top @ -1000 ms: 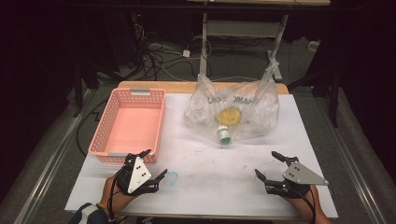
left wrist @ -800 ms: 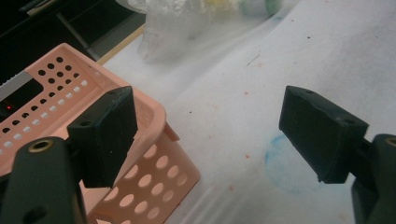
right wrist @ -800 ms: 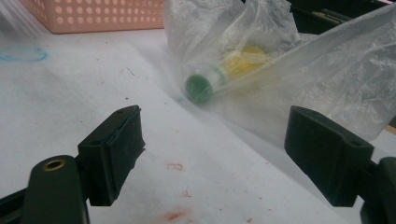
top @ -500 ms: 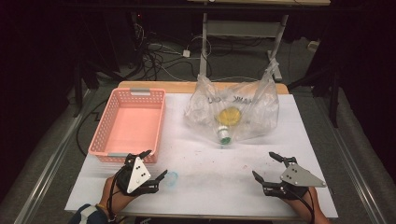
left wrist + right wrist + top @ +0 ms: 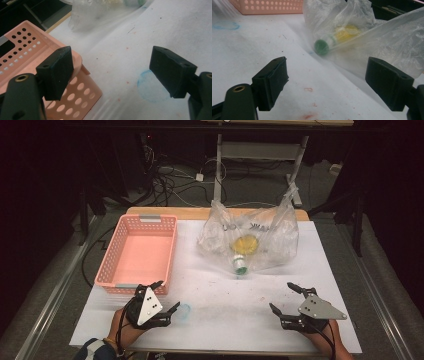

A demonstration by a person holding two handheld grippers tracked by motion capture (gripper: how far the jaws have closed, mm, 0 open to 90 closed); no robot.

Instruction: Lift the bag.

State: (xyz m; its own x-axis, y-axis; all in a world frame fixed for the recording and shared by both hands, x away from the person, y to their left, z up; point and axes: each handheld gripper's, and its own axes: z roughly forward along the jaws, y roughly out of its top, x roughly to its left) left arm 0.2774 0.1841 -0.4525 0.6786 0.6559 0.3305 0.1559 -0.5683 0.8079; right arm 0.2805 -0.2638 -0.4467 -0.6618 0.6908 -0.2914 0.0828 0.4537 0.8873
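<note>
Little change is seen vs. 1 s ago: the right hand-held gripper (image 5: 287, 300) is shifted slightly w/ jaws spread wide, nothing held; the left hand-held gripper (image 5: 161, 298) is kept in place near the desk (image 5: 215, 320) front edge, also released. The plastic bag (image 5: 260, 237) w/ green-capped bottle (image 5: 239, 264) is left untouched at far centre, the pink basket (image 5: 140, 251) at left. No grasp is begun yet, judging by this

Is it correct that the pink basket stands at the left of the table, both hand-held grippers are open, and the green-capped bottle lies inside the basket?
Not quite. The green-capped bottle lies inside the clear plastic bag, not in the pink basket, as the high view shows. The rest holds: the left hand-held gripper and right hand-held gripper are open.
</note>
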